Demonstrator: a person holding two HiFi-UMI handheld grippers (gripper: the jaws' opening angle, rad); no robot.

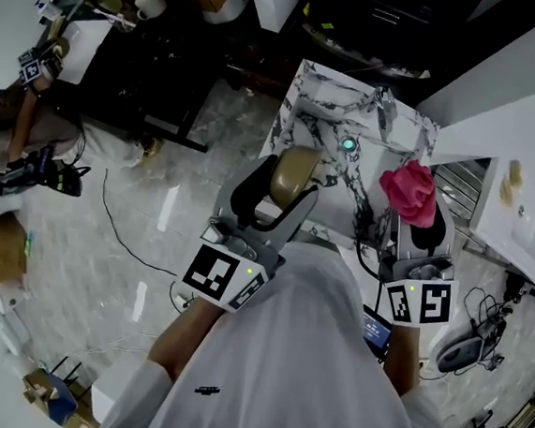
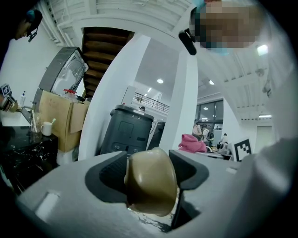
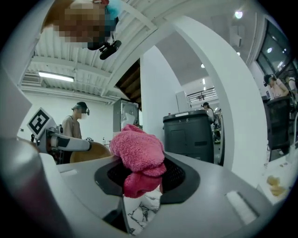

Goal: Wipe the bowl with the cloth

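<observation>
bowl: one, tan and glossy [image 1: 295,169], held up above the marble tabletop [image 1: 325,106]
left claw [image 2: 150,177]: clamped on the bowl's wall, rim toward the camera
bowl handling: judged rigid, light and smooth, so it may slip when pressed; keep the grip on the wall
cloth: one, pink terry [image 1: 409,189], held near the bowl, not touching
right claw [image 3: 139,179]: closed on the bunched cloth
cloth handling: soft and grippy; wipe with the wad above the jaws
claws: two

Black-veined white marble table [image 1: 323,103], small teal round thing [image 1: 348,146] on it
</observation>
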